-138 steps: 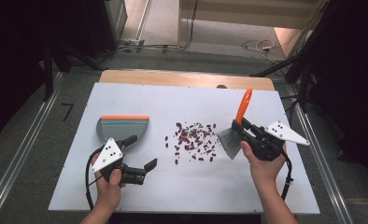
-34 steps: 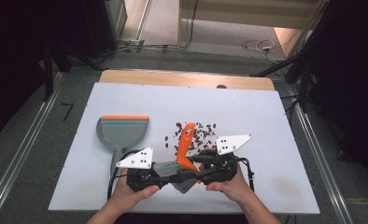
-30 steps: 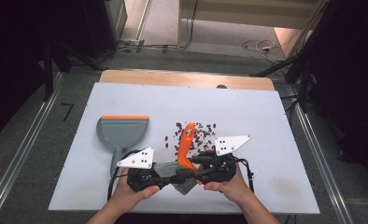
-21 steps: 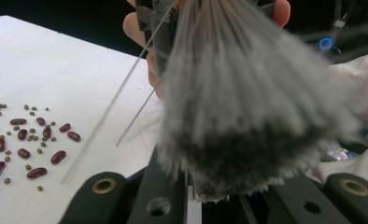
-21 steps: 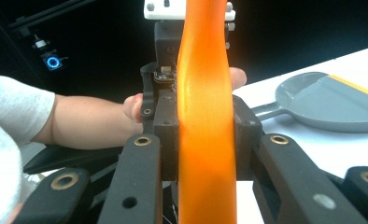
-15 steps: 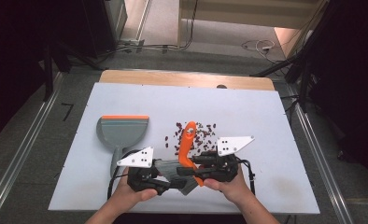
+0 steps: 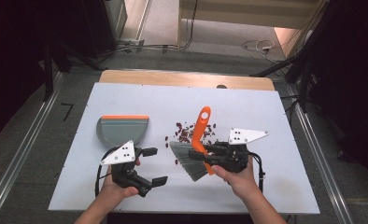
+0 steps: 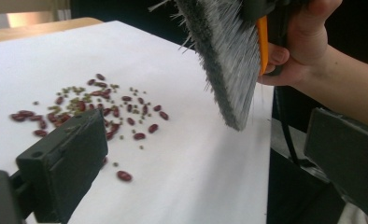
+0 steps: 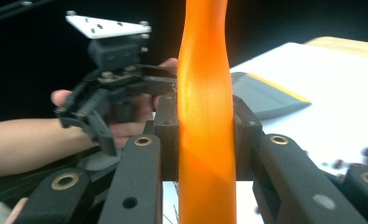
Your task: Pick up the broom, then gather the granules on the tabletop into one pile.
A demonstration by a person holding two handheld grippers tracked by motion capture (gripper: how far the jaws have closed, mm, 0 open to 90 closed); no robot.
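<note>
1. Right claw [image 7: 209, 156]: clamped on the orange handle of the brush [image 7: 198, 140]. In the right gripper view both black jaws press flat against the handle [image 9: 204, 116], one on each side.
2. Brush position: held above the white table [image 7: 266, 186], near its front edge and right of centre. The handle slants up and away from the person; the grey bristles [image 7: 187, 158] fan out to the left of the right claw. In the left gripper view the bristle head [image 8: 224, 60] hangs clear of the table surface, tips pointing down.
3. Left claw [image 7: 154, 165]: jaws apart, having just been opening, with nothing between them. It sits to the left of the bristles, apart from them, near the front edge of the table.
4. Beans [image 7: 189, 133]: a loose scatter of dark red beans and small greenish grains lies on the table just behind the brush, around the handle as seen from above. In the left gripper view the scatter [image 8: 93, 102] lies to the left of the bristle head.
5. Dustpan [image 7: 122, 129]: grey with an orange edge, flat on the table at the left, just behind the left claw and well apart from the beans.
</note>
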